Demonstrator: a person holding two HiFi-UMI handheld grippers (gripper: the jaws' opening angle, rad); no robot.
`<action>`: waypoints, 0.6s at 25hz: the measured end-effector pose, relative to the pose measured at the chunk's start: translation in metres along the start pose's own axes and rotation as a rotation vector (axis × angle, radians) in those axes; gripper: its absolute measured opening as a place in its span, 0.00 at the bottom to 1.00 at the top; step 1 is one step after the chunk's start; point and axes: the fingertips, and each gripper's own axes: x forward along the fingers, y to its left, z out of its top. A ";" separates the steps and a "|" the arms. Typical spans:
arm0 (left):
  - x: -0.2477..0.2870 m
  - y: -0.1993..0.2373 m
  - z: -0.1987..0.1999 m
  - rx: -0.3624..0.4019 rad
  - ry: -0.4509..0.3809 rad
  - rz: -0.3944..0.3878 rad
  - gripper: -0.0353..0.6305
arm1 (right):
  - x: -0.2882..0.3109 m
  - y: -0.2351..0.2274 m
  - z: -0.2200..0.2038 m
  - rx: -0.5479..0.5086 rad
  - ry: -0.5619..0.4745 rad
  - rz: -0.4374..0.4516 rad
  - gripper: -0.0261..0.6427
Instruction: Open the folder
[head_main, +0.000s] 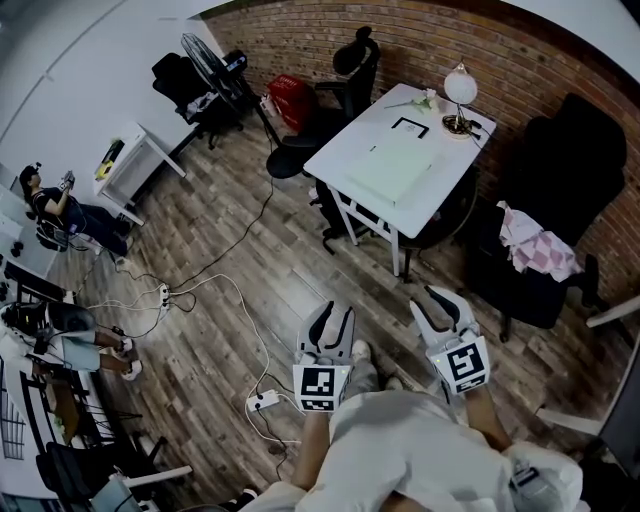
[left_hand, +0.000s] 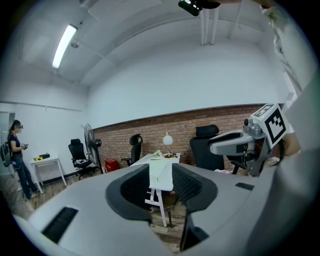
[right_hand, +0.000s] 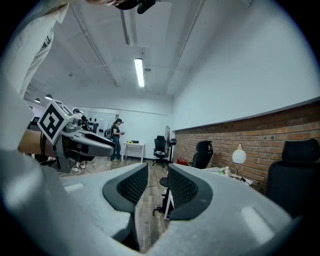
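Note:
A pale green folder (head_main: 392, 166) lies flat and closed on the white table (head_main: 350, 150) by the brick wall, well ahead of both grippers. My left gripper (head_main: 332, 322) and right gripper (head_main: 440, 305) are held side by side over the wooden floor, short of the table. Both stand open with nothing between the jaws. In the left gripper view, the table (left_hand: 159, 172) shows through the gap of the left gripper (left_hand: 160, 181), and the right gripper (left_hand: 235, 142) is alongside. In the right gripper view, the right gripper (right_hand: 157, 184) points past the table's edge (right_hand: 220, 171).
On the table stand a white globe lamp (head_main: 460, 88) and a small black frame (head_main: 410, 127). Black office chairs (head_main: 345, 75) surround it, one bearing a pink cloth (head_main: 540, 250). Cables and a power strip (head_main: 263, 400) cross the floor. A fan (head_main: 205, 60) and a seated person (head_main: 50, 205) are at the left.

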 end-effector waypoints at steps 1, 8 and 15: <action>0.002 0.001 0.000 0.001 0.000 -0.001 0.26 | 0.002 -0.001 0.001 -0.011 -0.006 0.001 0.22; 0.022 0.011 0.001 0.005 -0.001 -0.012 0.26 | 0.018 -0.012 -0.003 0.042 0.024 -0.022 0.22; 0.040 0.037 -0.001 0.003 -0.003 -0.016 0.26 | 0.051 -0.016 -0.003 0.009 0.022 -0.018 0.22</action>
